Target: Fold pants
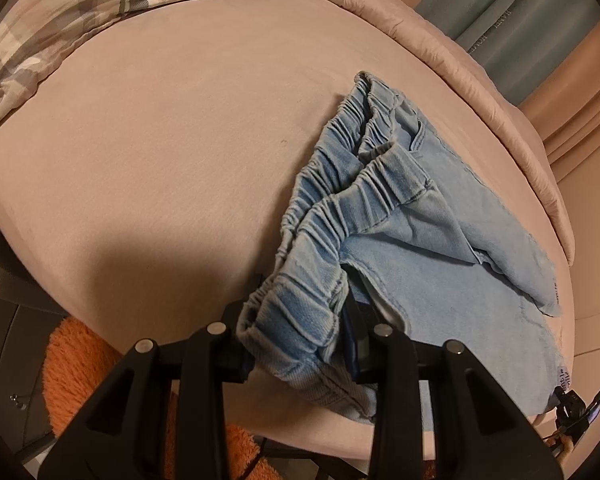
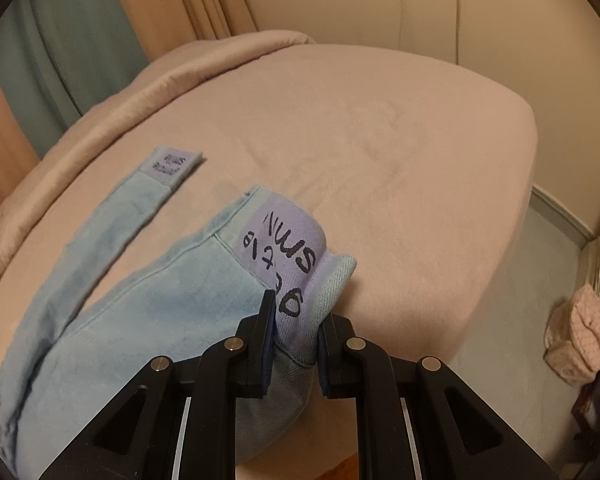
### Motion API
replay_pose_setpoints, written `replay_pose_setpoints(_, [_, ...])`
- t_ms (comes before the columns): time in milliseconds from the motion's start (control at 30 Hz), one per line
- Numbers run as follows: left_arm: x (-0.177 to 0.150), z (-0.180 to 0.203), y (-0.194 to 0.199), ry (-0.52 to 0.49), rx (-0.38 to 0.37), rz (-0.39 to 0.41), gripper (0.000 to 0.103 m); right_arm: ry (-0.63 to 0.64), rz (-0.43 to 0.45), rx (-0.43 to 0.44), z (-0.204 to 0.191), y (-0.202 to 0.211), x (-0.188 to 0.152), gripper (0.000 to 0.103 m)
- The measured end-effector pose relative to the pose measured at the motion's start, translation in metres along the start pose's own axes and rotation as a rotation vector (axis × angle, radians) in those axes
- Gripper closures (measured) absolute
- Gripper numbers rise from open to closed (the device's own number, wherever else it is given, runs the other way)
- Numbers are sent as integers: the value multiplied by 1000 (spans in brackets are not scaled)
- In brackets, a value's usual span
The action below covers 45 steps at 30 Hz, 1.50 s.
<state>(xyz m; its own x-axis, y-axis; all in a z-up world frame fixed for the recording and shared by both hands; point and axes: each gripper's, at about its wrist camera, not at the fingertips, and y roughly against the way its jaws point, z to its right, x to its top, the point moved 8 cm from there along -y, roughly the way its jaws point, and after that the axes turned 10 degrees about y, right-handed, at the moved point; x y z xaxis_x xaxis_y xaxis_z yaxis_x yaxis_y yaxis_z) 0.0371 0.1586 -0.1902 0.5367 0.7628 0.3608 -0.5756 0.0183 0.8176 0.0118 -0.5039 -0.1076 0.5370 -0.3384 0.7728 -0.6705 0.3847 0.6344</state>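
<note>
Light blue denim pants (image 1: pixel 400 216) with an elastic waistband lie on a pink bed sheet (image 1: pixel 160 140). My left gripper (image 1: pixel 300 328) is shut on the near end of the waistband. In the right wrist view, my right gripper (image 2: pixel 296 332) is shut on the near leg's lilac cuff (image 2: pixel 292 252), which has black writing. The other leg (image 2: pixel 112 216) lies flat to the left, its cuff (image 2: pixel 172 164) pointing away. The right gripper also shows small in the left wrist view (image 1: pixel 576 412) at the pants' hem.
A plaid pillow (image 1: pixel 80 20) lies at the bed's far left. A pink quilt (image 1: pixel 460 60) runs along the far edge, with teal curtains (image 2: pixel 60 40) behind. An orange fluffy rug (image 1: pixel 80 380) is on the floor. A patterned bag (image 2: pixel 580 340) stands on the floor at right.
</note>
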Motion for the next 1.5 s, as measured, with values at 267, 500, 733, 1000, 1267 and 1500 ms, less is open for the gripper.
replay_pose_setpoints(267, [2,3,-6,-23,20,6,68,7,-27,9,1,-7,1,89])
replay_pose_setpoints(500, [3,3,-3,-2,12,-11,70,15,-11,5,-1,-1,7,89])
replay_pose_setpoints(733, [4,4,-8,-22,21,-10,68,-25,-86,35,9,-13,1,78])
replay_pose_setpoints(1000, [4,6,-10,-35,41,0,67,-105,-26,-174,63,18,6,64])
replay_pose_setpoints(1267, [2,8,-9,-38,46,8,69,-173,-63,-6,60,11,-8,57])
replay_pose_setpoints(1500, [3,8,-1,-56,36,5,71,-90,-7,12,35,19,0,98])
